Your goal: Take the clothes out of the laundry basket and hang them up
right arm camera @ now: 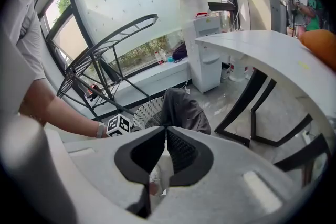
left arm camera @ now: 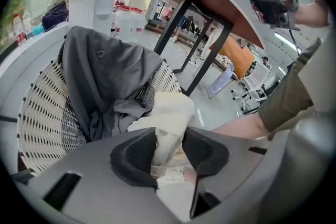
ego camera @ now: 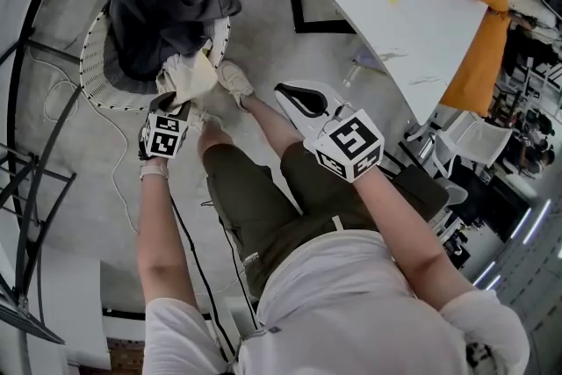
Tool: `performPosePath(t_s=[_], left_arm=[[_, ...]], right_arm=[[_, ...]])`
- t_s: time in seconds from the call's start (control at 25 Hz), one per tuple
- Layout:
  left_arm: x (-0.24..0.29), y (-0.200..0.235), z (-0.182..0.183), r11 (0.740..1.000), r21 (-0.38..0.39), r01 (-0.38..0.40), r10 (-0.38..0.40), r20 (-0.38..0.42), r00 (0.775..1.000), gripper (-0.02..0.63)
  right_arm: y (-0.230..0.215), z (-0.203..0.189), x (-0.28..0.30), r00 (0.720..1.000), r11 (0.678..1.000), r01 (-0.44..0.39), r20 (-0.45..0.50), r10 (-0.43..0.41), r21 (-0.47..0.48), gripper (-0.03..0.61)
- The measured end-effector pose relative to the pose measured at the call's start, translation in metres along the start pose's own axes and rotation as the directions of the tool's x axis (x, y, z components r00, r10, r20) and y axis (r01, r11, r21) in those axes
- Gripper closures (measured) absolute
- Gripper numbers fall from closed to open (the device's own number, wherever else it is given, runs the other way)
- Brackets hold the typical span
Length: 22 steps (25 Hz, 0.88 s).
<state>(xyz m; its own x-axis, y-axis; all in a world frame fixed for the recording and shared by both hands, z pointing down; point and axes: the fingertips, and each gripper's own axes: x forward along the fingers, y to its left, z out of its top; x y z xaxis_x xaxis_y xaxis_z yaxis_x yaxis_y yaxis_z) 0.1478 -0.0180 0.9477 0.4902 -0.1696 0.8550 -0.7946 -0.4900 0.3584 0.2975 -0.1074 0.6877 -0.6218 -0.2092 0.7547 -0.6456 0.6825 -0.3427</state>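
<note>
Left tool pinches cream cloth at bunched fold, at basket rim beside grey garment. Right tool closed, empty, well apart. Cloth likely soft, light, limp; may snag on rim; thick fold best hold.

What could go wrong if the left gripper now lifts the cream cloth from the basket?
The left gripper pinches only a narrow fold of the cream cloth, so it might slip out on lifting. The grey garment lies against that cloth and hangs over the basket rim; it could be dragged out onto the floor.
</note>
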Motion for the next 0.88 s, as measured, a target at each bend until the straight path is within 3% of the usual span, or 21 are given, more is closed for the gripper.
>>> performPosePath(t_s=[0.24, 0.44, 0.56, 0.68, 0.88], left_arm=[[-0.002, -0.008, -0.001, 0.989, 0.145, 0.018, -0.013, -0.042, 0.999, 0.504], [-0.017, -0.014, 0.006, 0.985, 0.175, 0.011, -0.003, -0.045, 0.999, 0.531], [-0.033, -0.012, 0.014, 0.992, 0.129, -0.010, 0.012, -0.011, 1.000, 0.598], [-0.052, -0.010, 0.021, 0.997, 0.066, -0.032, 0.030, 0.019, 0.999, 0.600], [-0.098, -0.007, 0.041, 0.997, 0.025, -0.078, 0.076, 0.068, 0.995, 0.600]], right_arm=[[-0.005, 0.005, -0.008, 1.000, 1.000, 0.018, 0.008, -0.018, 0.003, 0.572], [-0.006, 0.015, -0.016, 0.999, 1.000, 0.024, 0.028, -0.024, 0.008, 0.572], [-0.002, 0.024, -0.020, 0.999, 1.000, 0.022, 0.042, -0.022, 0.005, 0.572], [0.004, 0.033, -0.027, 0.998, 1.000, 0.016, 0.055, -0.016, -0.003, 0.572], [0.016, 0.058, -0.036, 0.996, 1.000, -0.005, 0.093, 0.007, -0.026, 0.572]])
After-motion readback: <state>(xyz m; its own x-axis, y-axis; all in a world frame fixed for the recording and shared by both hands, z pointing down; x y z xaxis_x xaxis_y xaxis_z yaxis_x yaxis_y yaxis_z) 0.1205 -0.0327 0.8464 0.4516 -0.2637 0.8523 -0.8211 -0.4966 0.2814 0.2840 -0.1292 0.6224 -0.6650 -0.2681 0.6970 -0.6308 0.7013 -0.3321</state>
